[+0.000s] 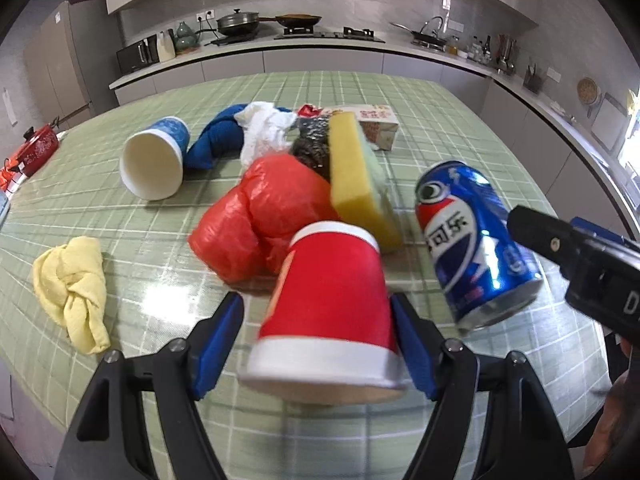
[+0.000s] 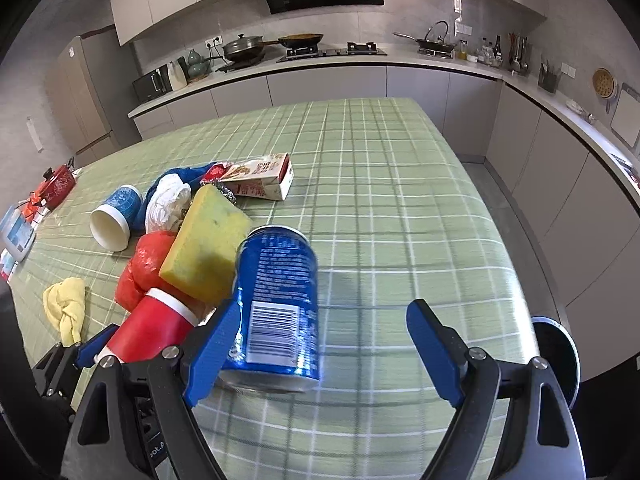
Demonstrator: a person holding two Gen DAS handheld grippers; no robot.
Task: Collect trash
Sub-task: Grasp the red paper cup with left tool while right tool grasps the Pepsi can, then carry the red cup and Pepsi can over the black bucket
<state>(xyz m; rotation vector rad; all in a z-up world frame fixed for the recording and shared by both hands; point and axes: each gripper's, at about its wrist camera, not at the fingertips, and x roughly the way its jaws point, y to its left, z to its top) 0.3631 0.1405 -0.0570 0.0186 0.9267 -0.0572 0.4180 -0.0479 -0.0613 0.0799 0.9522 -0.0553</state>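
Table edge (image 2: 516, 280) beside can (image 2: 276, 304)

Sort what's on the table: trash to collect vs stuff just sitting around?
Trash to collect:
red cup between the left gripper fingers
blue can
blue cup
red plastic bag
white wad
carton

Likely just lying about:
yellow sponge
steel scrubber
yellow cloth
blue cloth
red pot
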